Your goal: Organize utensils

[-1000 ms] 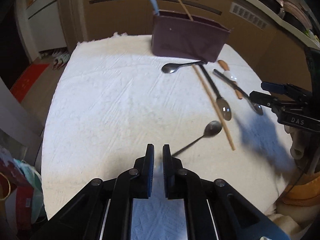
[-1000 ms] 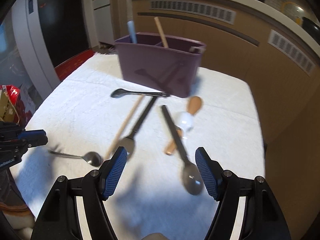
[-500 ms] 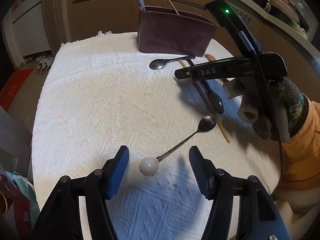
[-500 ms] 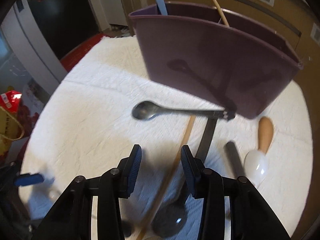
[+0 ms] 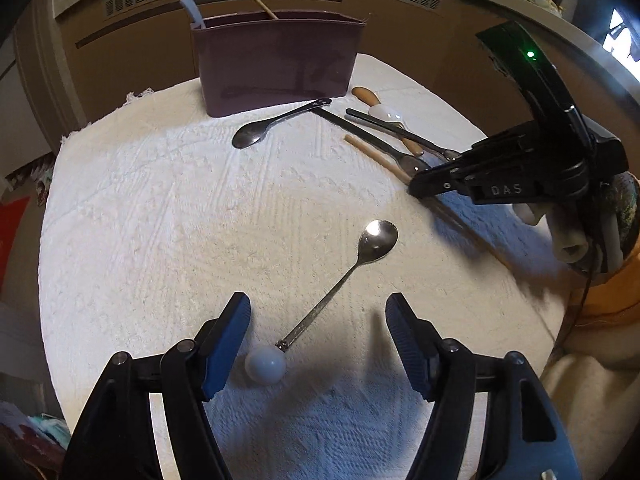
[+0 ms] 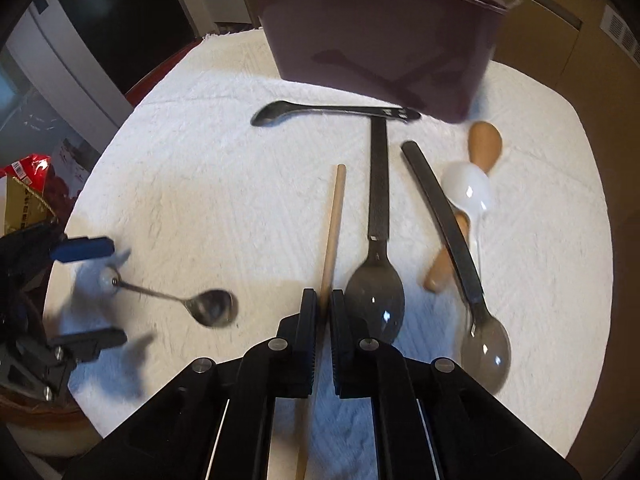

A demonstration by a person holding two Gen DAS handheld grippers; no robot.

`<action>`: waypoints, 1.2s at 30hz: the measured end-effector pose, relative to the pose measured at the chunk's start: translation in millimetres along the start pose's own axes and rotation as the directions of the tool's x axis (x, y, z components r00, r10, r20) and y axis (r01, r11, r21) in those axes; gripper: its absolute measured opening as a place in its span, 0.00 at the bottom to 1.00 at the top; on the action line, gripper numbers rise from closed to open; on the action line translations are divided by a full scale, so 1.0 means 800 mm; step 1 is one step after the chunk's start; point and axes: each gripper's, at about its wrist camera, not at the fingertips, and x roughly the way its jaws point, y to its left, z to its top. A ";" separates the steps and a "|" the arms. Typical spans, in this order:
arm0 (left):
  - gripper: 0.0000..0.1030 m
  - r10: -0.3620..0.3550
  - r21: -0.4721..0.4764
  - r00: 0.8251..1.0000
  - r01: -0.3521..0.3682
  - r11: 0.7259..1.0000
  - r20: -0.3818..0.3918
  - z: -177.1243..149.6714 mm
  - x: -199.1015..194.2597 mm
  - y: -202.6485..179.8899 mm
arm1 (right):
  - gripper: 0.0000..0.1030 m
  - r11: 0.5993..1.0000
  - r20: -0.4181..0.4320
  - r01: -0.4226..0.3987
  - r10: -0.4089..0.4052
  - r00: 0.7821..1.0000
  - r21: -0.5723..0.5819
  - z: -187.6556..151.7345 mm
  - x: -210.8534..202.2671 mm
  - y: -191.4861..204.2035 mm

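Observation:
A purple utensil holder (image 5: 276, 62) stands at the far side of the white cloth (image 5: 160, 216); it also shows in the right wrist view (image 6: 380, 36). My left gripper (image 5: 318, 340) is open around the ball end of a small metal spoon (image 5: 340, 280), without touching it. My right gripper (image 6: 325, 304) is shut on a wooden chopstick (image 6: 334, 220) lying on the cloth. Beside the chopstick lie a black-handled spoon (image 6: 378, 248), a second black-handled spoon (image 6: 452, 232), a dark spoon (image 6: 332, 112), a white spoon (image 6: 470, 192) and a wooden spoon (image 6: 484, 140).
The holder contains a blue-handled utensil (image 5: 192, 10) and a chopstick (image 5: 258, 0). Brown cabinets (image 5: 400, 40) stand behind the table. The cloth's edge drops off at the left (image 5: 44, 240). A red bag (image 6: 28, 176) sits beyond the table.
My left gripper opened and let go of the small spoon, which now lies between its fingers. My right gripper moved down over the chopstick and closed on it.

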 end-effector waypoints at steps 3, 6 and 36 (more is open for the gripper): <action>0.65 0.023 0.036 0.997 -0.021 0.999 -0.076 0.006 0.013 -0.003 | 0.06 0.999 0.007 0.030 -0.031 1.000 0.033 -0.018 -0.010 -0.021; 0.64 -0.025 0.012 0.987 0.028 1.000 -0.161 0.012 0.029 0.003 | 0.06 0.998 0.016 0.037 -0.038 0.999 0.060 -0.034 -0.019 -0.037; 0.17 0.057 0.163 0.968 -0.017 0.987 -0.243 0.042 0.068 -0.082 | 0.07 0.994 0.104 -0.047 0.037 0.994 0.101 -0.085 -0.038 -0.062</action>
